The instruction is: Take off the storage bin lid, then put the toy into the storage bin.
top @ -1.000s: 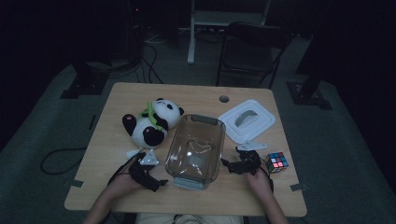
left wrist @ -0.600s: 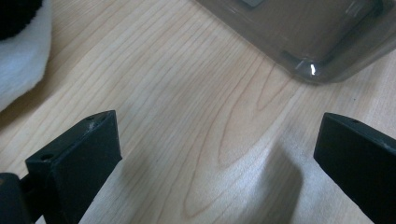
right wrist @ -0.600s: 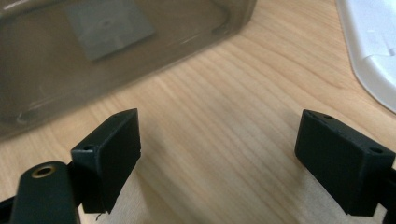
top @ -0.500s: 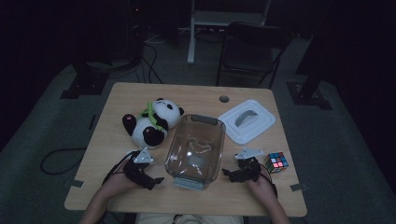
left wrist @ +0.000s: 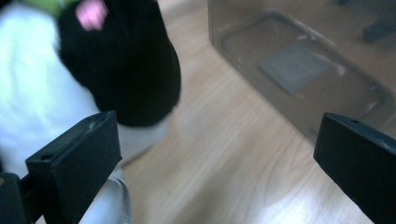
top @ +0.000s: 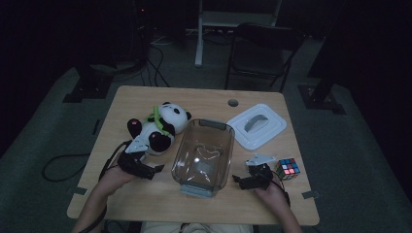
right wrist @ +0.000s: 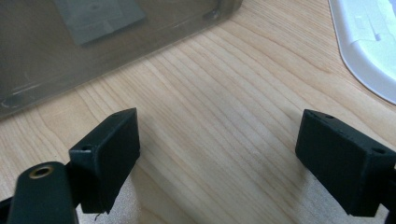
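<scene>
High view: plush panda [top: 163,127] | clear rectangular tub [top: 204,155] | woodgrain table [top: 145,194]

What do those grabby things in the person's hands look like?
Each hand holds black tongs: the left tongs and the right tongs. Each has two chunky, flat-faced black jaws with small screw holes, a grey three-cornered plate on top, and a dark cable trailing back. The forearms look bare, with no sleeves in sight.
</scene>
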Motion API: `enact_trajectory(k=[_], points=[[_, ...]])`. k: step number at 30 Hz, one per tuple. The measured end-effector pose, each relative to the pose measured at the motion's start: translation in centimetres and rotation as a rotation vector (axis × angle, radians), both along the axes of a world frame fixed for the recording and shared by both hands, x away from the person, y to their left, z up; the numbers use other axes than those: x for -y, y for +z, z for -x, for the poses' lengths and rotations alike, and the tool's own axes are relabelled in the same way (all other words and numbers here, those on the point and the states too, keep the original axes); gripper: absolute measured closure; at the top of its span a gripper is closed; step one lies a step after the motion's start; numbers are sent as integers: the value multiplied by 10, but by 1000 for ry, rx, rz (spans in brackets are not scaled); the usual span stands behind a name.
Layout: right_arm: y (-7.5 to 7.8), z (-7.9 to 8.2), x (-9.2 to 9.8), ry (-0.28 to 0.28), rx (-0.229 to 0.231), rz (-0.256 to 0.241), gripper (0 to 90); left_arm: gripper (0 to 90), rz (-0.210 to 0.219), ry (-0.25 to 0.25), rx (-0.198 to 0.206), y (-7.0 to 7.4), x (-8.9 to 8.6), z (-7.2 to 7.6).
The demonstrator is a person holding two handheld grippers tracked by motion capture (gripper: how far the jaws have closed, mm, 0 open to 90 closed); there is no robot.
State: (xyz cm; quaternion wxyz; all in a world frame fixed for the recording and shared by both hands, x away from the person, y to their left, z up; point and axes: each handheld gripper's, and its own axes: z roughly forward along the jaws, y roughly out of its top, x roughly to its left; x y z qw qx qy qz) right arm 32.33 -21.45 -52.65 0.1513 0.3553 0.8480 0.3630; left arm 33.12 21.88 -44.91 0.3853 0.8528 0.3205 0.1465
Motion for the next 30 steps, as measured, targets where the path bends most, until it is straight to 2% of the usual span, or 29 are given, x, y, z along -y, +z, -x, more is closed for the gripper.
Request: enact_trajectory(k=[7, 11, 13, 18, 19, 28, 30], points=[[0, 0, 0, 0, 0, 1, 134, 13, -8, 54, 27, 19, 3, -19], [0, 0, 0, -1, -1, 0, 134, 13, -4, 105, 38, 23, 3, -29], [0, 0, 0, 0, -1, 0, 134, 14, 4, 119, 29, 24, 3, -33], [0, 0, 0, 0, 0, 1, 134, 13, -20, 156, 39, 26, 4, -47], [0, 0, 0, 0, 0, 1, 134, 13, -19, 169, 53, 27, 4, -50], [0, 0, 0, 0, -1, 1, 134, 14, -10, 209, 30, 28, 6, -79], [0, 0, 0, 0, -1, 1, 134, 13, -24, 214, 23, 27, 7, -85]])
